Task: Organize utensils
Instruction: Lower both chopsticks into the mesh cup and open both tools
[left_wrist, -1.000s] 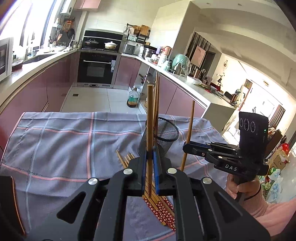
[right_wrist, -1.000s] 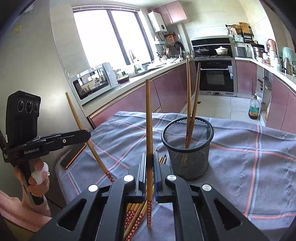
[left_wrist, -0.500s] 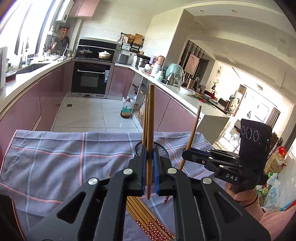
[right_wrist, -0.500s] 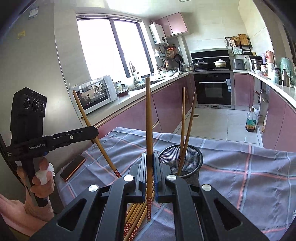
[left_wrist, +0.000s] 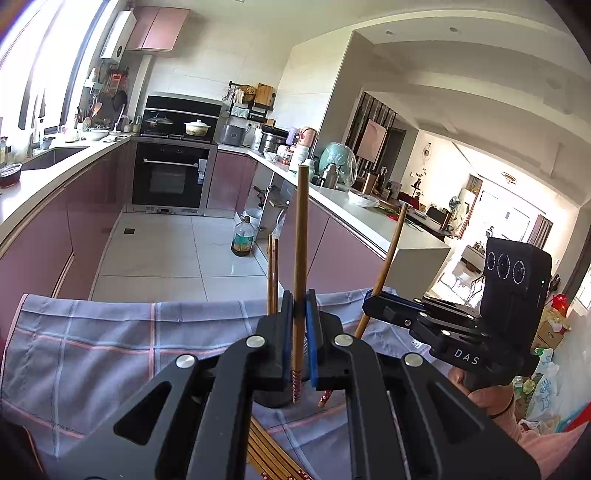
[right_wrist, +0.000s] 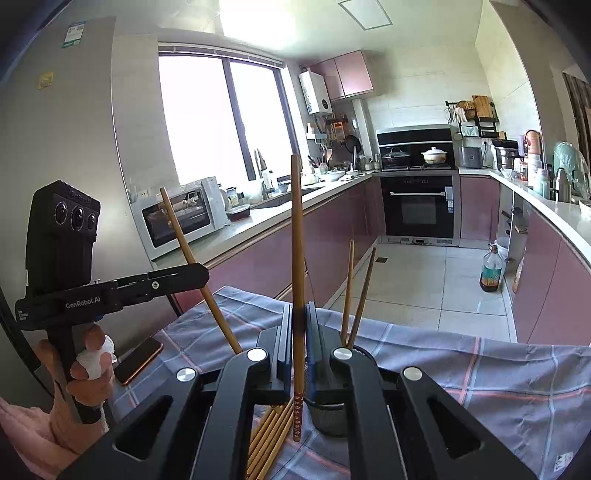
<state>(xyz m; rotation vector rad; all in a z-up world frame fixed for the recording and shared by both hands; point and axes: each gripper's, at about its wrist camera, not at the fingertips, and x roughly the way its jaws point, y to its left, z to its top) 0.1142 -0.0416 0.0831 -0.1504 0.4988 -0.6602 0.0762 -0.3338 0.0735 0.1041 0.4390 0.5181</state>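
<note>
Both the left gripper (left_wrist: 300, 332) and right gripper (right_wrist: 300, 343) have jaws clamped on a slender wooden chopstick (left_wrist: 301, 240) (right_wrist: 296, 229) above the round mesh holder (right_wrist: 330, 413).

Brown chopsticks (right_wrist: 297, 236), red-patterned tips; grey-checked cloth (right_wrist: 480, 376).

Bright daylight, blown-out window (right_wrist: 207, 122), fisheye-bent edges, dark corners

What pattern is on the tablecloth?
The tablecloth is grey-blue with pink and pale check lines, clearest in the right wrist view.
</note>
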